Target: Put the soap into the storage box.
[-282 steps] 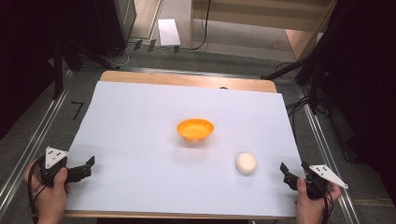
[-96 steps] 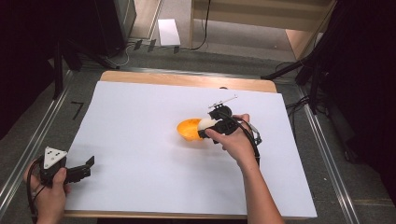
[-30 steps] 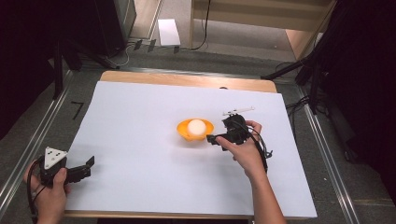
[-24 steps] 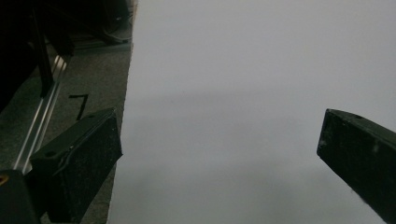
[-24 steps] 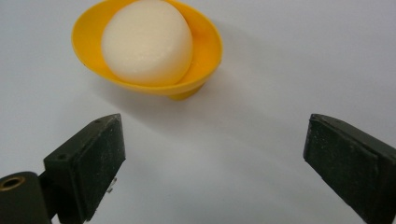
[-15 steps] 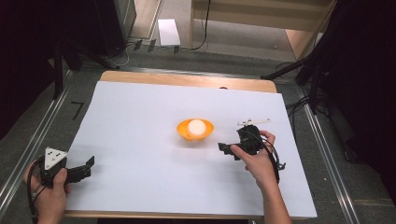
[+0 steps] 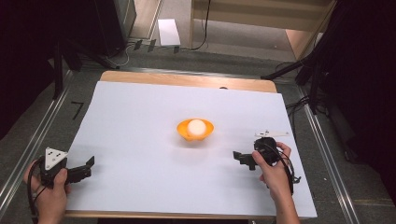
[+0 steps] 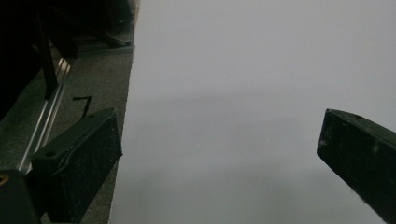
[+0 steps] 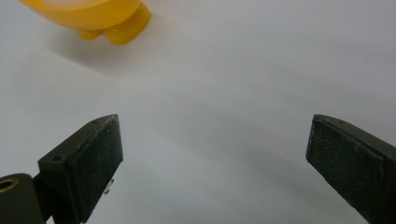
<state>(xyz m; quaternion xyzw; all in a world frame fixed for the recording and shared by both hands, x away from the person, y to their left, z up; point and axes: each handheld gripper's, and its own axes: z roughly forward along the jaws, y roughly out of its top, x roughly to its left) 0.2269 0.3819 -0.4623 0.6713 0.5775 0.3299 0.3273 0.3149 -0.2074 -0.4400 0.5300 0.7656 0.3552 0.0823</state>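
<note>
One white ball (image 7: 197, 127) now down in the orange bowl (image 7: 208, 134) at mid-table, and nothing left between the jaws that carried it. Right gripper (image 7: 241, 158) backing away toward the near right of the white sheet (image 7: 140, 121), jaws just finished spreading wide, only bare sheet between the pads (image 9: 95, 158) in the right gripper view, bowl's foot up in the top corner there. Clear gap between gripper and bowl, no contact. Compared with a second ago, much farther from the rim and lower to the table. Reads as a clean release and a retreat: placing step looks done, ball resting steady, bowl upright. Left gripper (image 7: 85, 169) parked at the near left corner, jaws also held wide over the sheet's edge, nothing gripped. Probably just the return to a resting pose remaining.
</note>
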